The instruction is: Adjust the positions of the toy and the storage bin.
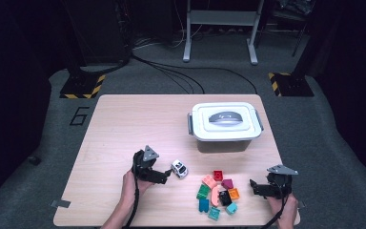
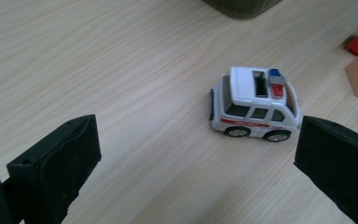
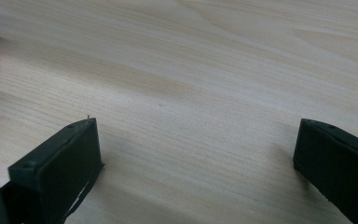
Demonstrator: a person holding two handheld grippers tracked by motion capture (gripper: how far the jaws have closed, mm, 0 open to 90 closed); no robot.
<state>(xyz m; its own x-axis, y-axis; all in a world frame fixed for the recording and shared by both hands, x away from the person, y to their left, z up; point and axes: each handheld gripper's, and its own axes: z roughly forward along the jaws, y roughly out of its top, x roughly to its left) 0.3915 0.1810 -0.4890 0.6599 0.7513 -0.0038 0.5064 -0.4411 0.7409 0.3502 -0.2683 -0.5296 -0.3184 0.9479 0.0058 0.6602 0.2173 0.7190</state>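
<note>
Your left hand-held gripper (image 1: 167,173), jaws apart, faces toy police car (image 2: 255,106) at centre-right of its view, car side-on on tabletop (image 1: 124,129); right hand-held gripper (image 1: 253,186) spread, farther off.

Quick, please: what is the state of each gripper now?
Left gripper: open, holding nothing, toy car just ahead of its jaws.
Right gripper: open, holding nothing, over bare table.

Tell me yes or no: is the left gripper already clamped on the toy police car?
No, the left gripper is open, and the toy police car stands free on the table ahead of its jaws.
</note>
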